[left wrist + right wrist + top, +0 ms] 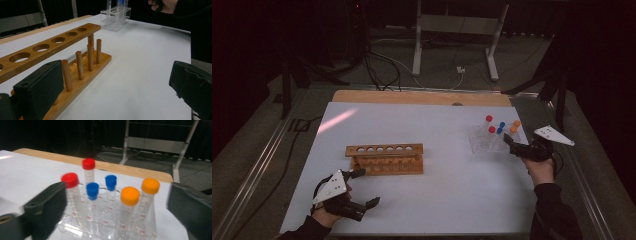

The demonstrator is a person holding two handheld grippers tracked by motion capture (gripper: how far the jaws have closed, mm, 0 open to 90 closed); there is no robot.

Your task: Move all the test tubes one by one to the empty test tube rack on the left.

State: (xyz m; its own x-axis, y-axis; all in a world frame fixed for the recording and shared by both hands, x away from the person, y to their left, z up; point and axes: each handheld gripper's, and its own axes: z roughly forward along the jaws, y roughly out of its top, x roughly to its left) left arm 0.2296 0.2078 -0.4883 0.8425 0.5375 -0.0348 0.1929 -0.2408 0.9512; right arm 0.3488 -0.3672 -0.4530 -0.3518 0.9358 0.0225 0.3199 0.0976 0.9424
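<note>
White bench point(437, 170) in high view: wooden rack point(385, 158) left of centre, clear rack point(492, 138) of capped tubes at right rear. Left tongs point(362, 187) sit near the front left corner, just in front of the wooden rack, jaws spread, nothing between them. Right tongs point(508, 141) at the right edge, tips just beside the clear rack, jaws apart. Left gripper view: both black jaws wide apart, empty; wooden rack point(62, 57) runs along the left jaw, pegs upright, top holes empty; clear rack point(115, 17) far back, the other hand point(166, 5) beside it. Right gripper view: jaws released and wide, either side of the clear rack point(110, 225), not touching any tube. Tubes upright: two red caps point(70, 180) left, two blue caps point(92, 189) middle, two orange caps point(130, 196) right. Slight blur here.
</note>
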